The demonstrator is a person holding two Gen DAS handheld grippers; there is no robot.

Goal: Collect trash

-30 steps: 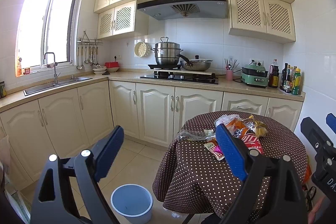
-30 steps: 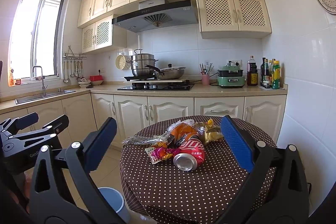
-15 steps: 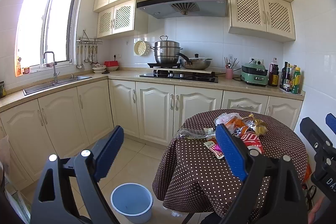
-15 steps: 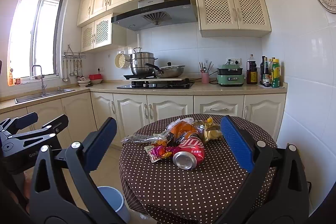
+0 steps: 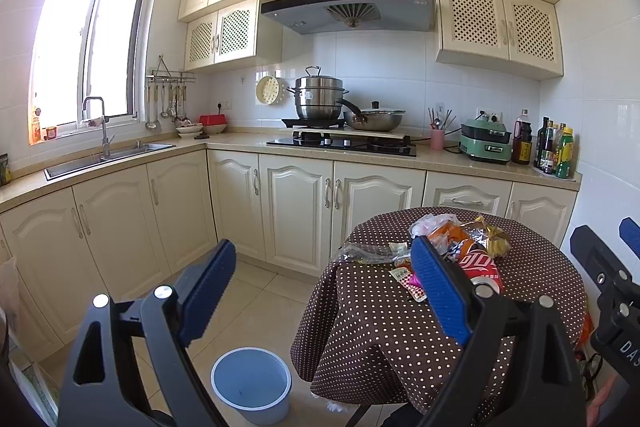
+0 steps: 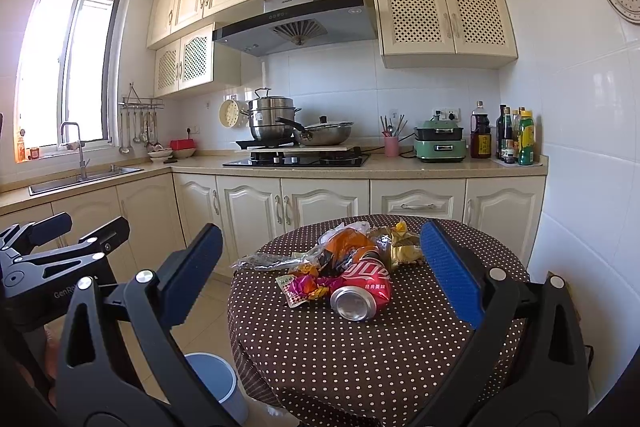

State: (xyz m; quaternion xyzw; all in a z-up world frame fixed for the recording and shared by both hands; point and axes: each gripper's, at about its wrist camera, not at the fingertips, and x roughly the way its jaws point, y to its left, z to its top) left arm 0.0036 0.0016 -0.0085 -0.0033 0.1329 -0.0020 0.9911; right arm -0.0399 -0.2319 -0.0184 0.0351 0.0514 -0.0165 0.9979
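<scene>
A pile of trash lies on a round table with a brown dotted cloth (image 6: 360,355): a red soda can (image 6: 362,287) on its side, an orange bag (image 6: 346,241), a pink wrapper (image 6: 306,285), a gold wrapper (image 6: 404,251) and a clear plastic wrapper (image 6: 264,261). The can also shows in the left wrist view (image 5: 482,263). A light blue bin (image 5: 252,383) stands on the floor left of the table. My right gripper (image 6: 320,267) is open and empty, short of the pile. My left gripper (image 5: 324,287) is open and empty, above the floor between bin and table.
Cream kitchen cabinets (image 5: 296,203) run along the back and left walls. The counter holds a stove with pots (image 5: 324,103), a sink (image 5: 108,155), a green appliance (image 5: 486,141) and bottles (image 5: 554,151). The table (image 5: 400,307) stands close to the right wall.
Both views have shifted slightly; the table and trash sit a little lower and nearer in the right wrist view. Both grippers stay open.
</scene>
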